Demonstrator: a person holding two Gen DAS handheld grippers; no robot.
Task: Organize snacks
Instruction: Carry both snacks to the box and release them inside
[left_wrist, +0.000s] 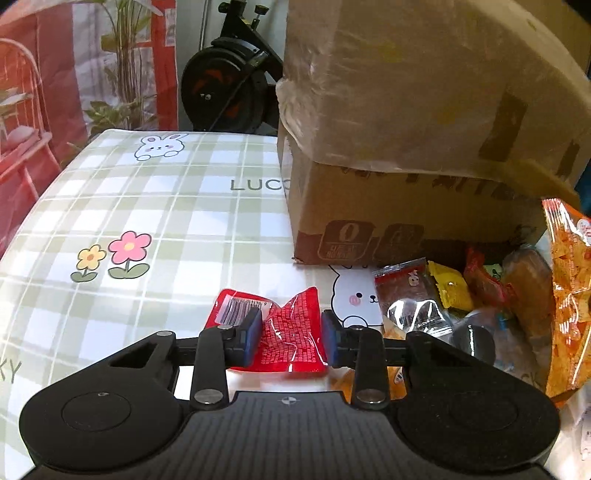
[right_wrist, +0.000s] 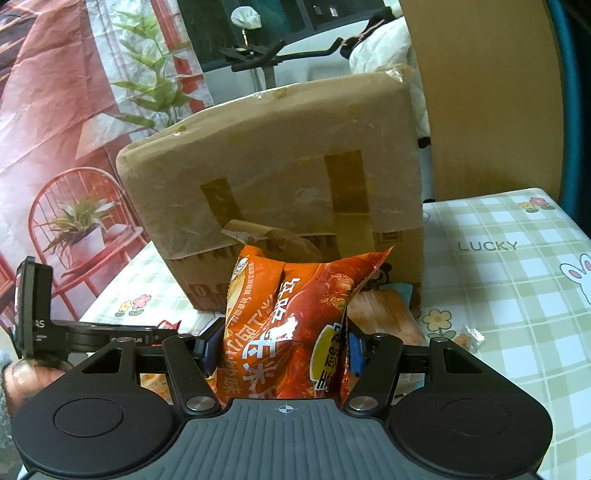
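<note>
Nearest us, our left gripper (left_wrist: 291, 328) is clamped on a small red snack packet (left_wrist: 291, 332), long axis pointing away from us, barcode end splayed out left; its near end is hidden by the gripper body. Our right gripper (right_wrist: 282, 343) pinches a big orange chip bag (right_wrist: 291, 328) standing upright, its base cut off below the blue pads. Just beyond, more snacks lie heaped on the checked counter (left_wrist: 147, 206), a yellow packet (left_wrist: 450, 288) among them, hard to make out. Behind stands a taped cardboard box (right_wrist: 280, 177).
</note>
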